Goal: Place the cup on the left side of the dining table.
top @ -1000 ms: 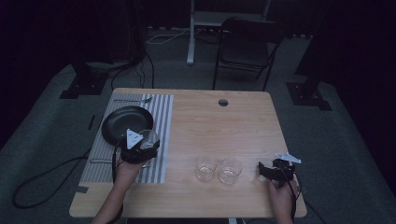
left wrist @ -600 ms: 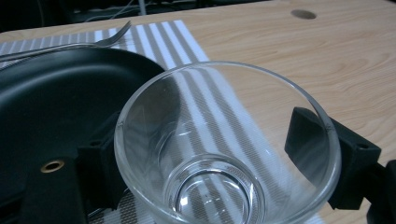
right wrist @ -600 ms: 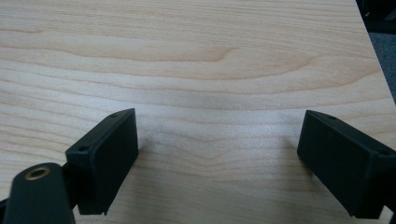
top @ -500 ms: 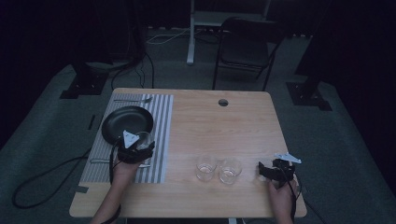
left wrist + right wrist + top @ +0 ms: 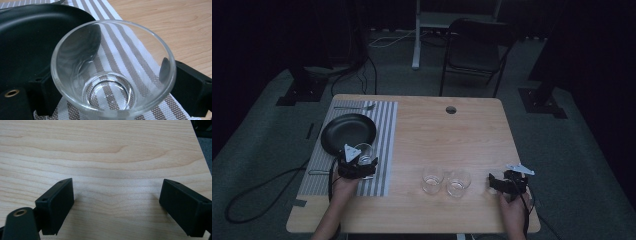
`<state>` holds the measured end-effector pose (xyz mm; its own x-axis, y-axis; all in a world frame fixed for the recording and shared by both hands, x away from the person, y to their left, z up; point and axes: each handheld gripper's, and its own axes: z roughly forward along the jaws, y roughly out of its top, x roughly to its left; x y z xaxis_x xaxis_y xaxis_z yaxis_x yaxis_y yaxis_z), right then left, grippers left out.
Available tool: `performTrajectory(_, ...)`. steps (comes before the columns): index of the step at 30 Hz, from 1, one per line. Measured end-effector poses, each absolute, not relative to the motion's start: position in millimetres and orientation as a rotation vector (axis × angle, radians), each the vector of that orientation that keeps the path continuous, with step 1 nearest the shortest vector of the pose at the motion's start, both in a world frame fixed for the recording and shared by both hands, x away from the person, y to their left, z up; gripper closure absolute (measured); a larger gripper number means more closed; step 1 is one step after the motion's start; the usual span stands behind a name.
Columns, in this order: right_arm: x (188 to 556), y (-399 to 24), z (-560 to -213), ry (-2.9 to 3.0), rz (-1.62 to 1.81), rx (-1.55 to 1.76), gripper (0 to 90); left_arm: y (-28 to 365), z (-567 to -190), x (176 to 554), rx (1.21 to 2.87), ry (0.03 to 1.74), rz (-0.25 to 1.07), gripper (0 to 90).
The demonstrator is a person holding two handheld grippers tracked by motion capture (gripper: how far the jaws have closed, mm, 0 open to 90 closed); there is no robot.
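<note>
**Glass in our left jaws, beside the pan**

Our left gripper (image 5: 358, 161) clamps a clear glass (image 5: 112, 67) over the striped mat (image 5: 384, 130), the black pan (image 5: 348, 131) at its 11 o'clock. Our right gripper (image 5: 117, 205) rests wide open and empty. Smooth walls could slip under a loose squeeze.

We see a wooden table (image 5: 452, 145) with a round hole (image 5: 451, 109) toward twelve o'clock. Beyond it, at one o'clock, stands a folding chair (image 5: 477, 47) (dark, on grey carpet), and a cable (image 5: 252, 197) loops across the floor at eight o'clock.
</note>
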<state>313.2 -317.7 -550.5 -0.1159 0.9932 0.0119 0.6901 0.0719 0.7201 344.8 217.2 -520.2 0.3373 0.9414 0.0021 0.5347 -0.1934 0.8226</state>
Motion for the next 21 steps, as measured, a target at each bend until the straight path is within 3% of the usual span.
performTrajectory(7,313.1,-317.8,-550.4,1.862,0.802,1.666,11.9,217.6,-518.2,341.9,1.832,1.337,0.636,8.6)
performTrajectory(8,313.1,-317.8,-550.4,1.862,0.802,1.666,11.9,217.4,-517.8,341.4,1.835,1.338,0.612,1.5)
performTrajectory(9,313.1,-317.8,-550.4,1.862,0.802,1.666,12.0,216.9,-517.7,340.4,1.842,1.332,0.613,0.1)
performTrajectory(21,313.2,-317.8,-550.4,1.863,0.802,1.665,11.9,220.7,-514.9,327.3,1.852,1.366,0.655,0.2)
